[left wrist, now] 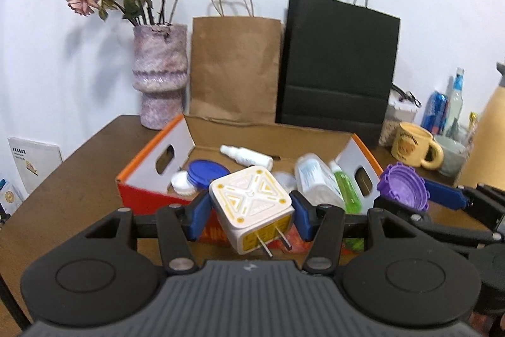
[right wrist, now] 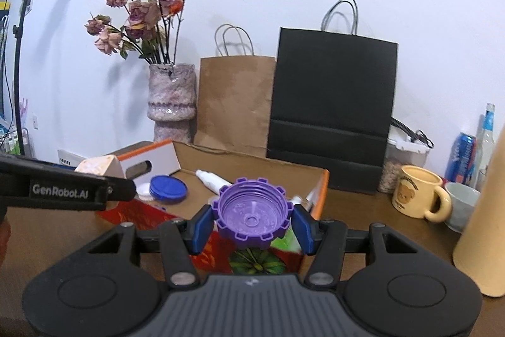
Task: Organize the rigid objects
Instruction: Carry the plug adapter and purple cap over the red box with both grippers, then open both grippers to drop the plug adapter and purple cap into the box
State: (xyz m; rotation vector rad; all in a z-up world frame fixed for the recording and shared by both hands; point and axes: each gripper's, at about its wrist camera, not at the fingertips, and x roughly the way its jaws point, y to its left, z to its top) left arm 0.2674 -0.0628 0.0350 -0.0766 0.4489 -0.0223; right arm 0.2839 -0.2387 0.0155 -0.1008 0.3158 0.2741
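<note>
My left gripper (left wrist: 251, 212) is shut on a white and yellow plug adapter (left wrist: 251, 204), held above the near wall of an open cardboard box (left wrist: 151, 160), prongs toward the camera. My right gripper (right wrist: 252, 221) is shut on a purple notched cap (right wrist: 252, 215), open side up, above the box's right front corner (right wrist: 320, 191). The cap also shows in the left wrist view (left wrist: 404, 187). In the box lie a blue lid (left wrist: 208, 172), a white lid (left wrist: 181, 182), a white spray bottle (left wrist: 246, 156), a clear bottle (left wrist: 315, 179) and a green bottle (left wrist: 347, 190).
Behind the box stand a vase of dried roses (left wrist: 159, 75), a brown paper bag (left wrist: 235, 68) and a black paper bag (left wrist: 337, 65). To the right are a yellow mug (right wrist: 416, 195), a grey cup (right wrist: 462, 204), a can (right wrist: 462, 158), a bottle and a tall beige cylinder (right wrist: 483, 226).
</note>
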